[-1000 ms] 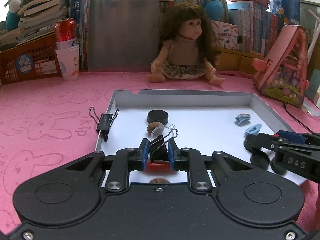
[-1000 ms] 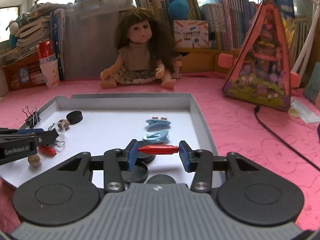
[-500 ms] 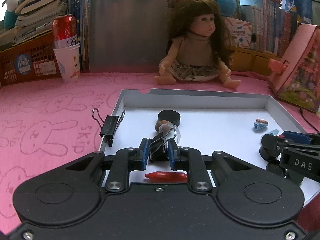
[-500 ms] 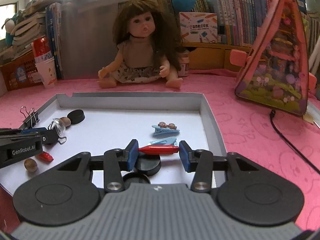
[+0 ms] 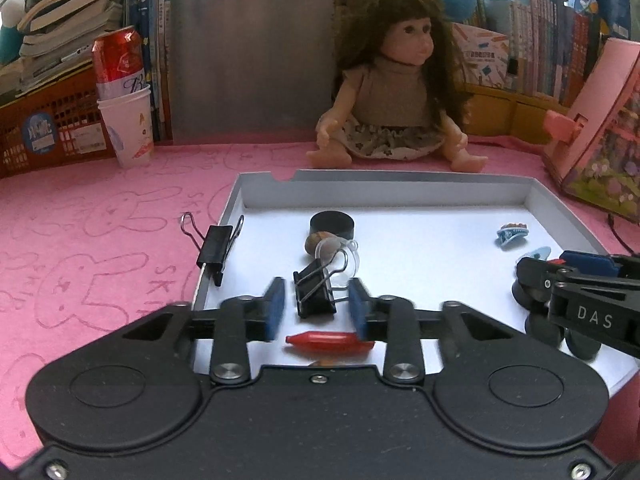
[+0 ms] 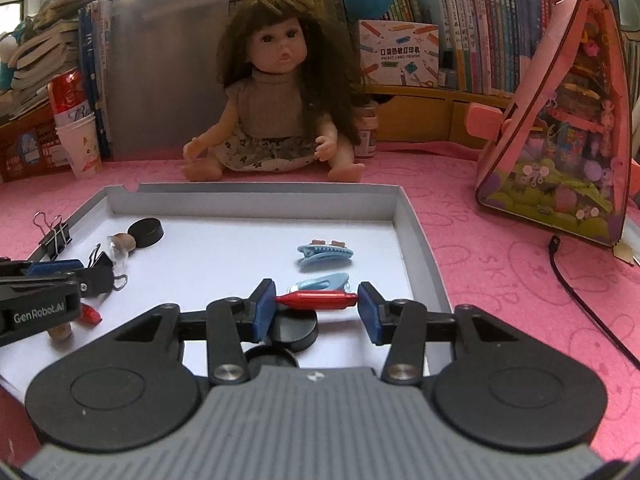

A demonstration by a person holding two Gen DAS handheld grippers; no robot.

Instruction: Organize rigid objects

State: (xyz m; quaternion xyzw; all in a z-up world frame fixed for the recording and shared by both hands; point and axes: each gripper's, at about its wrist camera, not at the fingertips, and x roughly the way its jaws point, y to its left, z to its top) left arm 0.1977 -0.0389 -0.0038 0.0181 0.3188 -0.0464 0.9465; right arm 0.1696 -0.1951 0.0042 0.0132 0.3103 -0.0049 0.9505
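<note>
A black binder clip (image 5: 316,294) stands on the white tray (image 5: 224,220) between the pads of my left gripper (image 5: 317,309). The jaws are opening and neither pad touches the clip. A red capsule-shaped piece (image 5: 330,342) lies just below it. My right gripper (image 6: 316,312) carries another red piece (image 6: 316,301) that spans from pad to pad above two black discs (image 6: 294,330). Its jaws are starting to open. Two blue hair clips (image 6: 324,252) lie beyond it.
A second binder clip (image 5: 214,246) is clamped on the tray's left rim. A black disc (image 5: 332,224), a brown cork (image 5: 316,240) and a clear piece (image 5: 344,256) lie mid-tray. Behind the tray sit a doll (image 5: 400,112), a can in a paper cup (image 5: 124,120) and a pink toy house (image 6: 560,128).
My left gripper's jaws have spread off the binder clip, which now stands free on the tray. Both grippers have shifted left over the tray. The right one still has the red piece.
</note>
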